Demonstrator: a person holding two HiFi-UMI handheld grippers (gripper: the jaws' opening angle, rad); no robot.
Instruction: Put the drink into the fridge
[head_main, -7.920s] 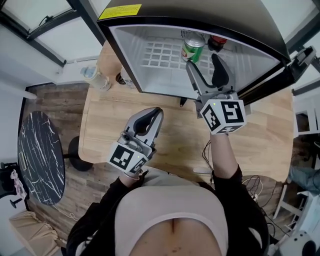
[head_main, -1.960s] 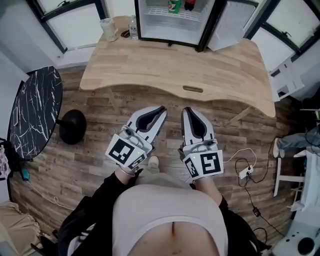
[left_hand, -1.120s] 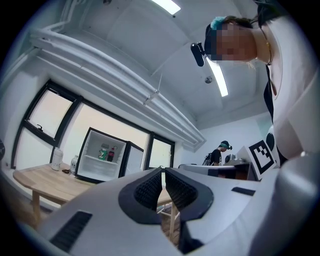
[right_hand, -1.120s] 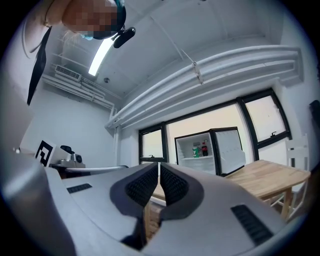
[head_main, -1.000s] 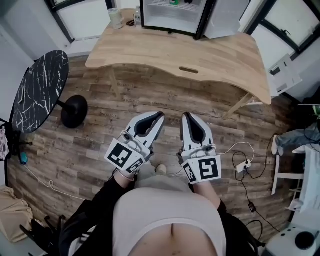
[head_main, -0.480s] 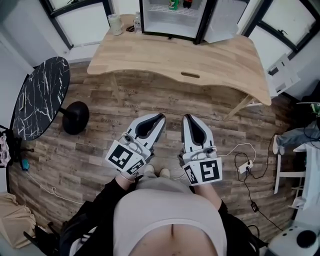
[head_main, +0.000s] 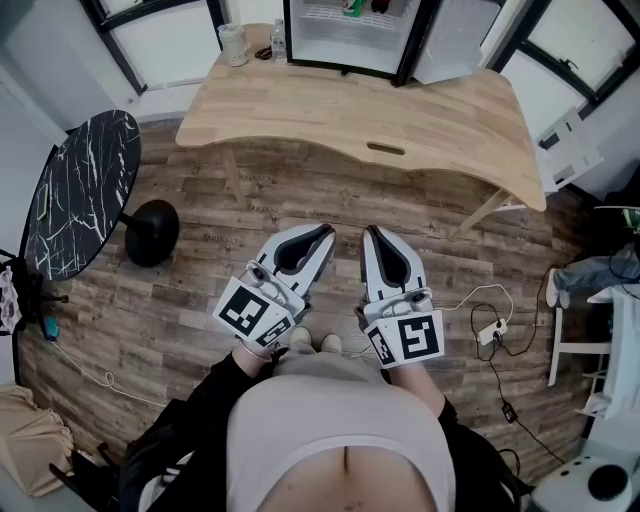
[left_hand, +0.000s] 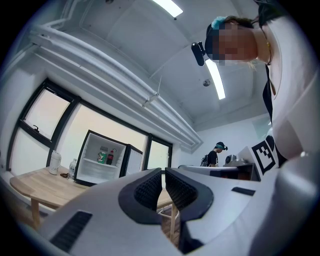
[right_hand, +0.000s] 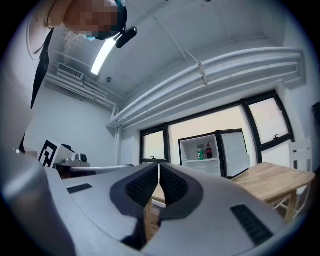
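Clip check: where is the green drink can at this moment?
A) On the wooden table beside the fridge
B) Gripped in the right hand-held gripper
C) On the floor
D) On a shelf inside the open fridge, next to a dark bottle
D: in the right gripper view the green can stands on a shelf of the open fridge beside the dark bottle, while the right hand-held gripper is shut with nothing in it.
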